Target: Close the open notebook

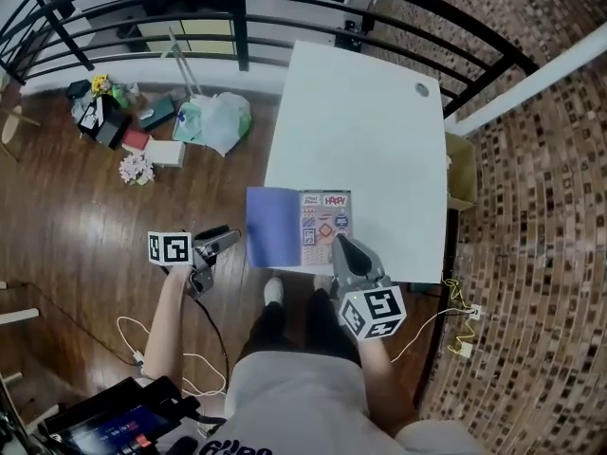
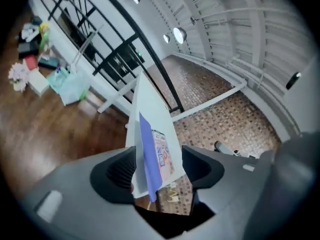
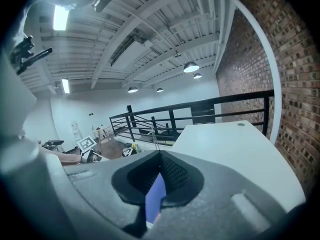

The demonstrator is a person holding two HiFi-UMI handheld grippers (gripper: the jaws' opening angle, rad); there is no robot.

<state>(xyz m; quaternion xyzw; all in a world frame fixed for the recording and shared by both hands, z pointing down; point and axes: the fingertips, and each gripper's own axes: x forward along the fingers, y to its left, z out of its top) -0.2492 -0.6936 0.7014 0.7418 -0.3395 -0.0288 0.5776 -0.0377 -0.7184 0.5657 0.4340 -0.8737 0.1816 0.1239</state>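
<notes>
Head view: the open notebook (image 1: 299,227) lies at the near edge of the white table (image 1: 360,112), blue page left, stickered page right. The left gripper (image 1: 220,247) hangs off the table's left side. The right gripper (image 1: 343,246) is at the table's near edge, tip over the stickered page.

Left gripper view: fingers (image 2: 112,171) released, spread wide, clear of the table.

Right gripper view: fingers (image 3: 175,176) clenched together, a blue sliver of notebook (image 3: 156,199) in the slit.
</notes>
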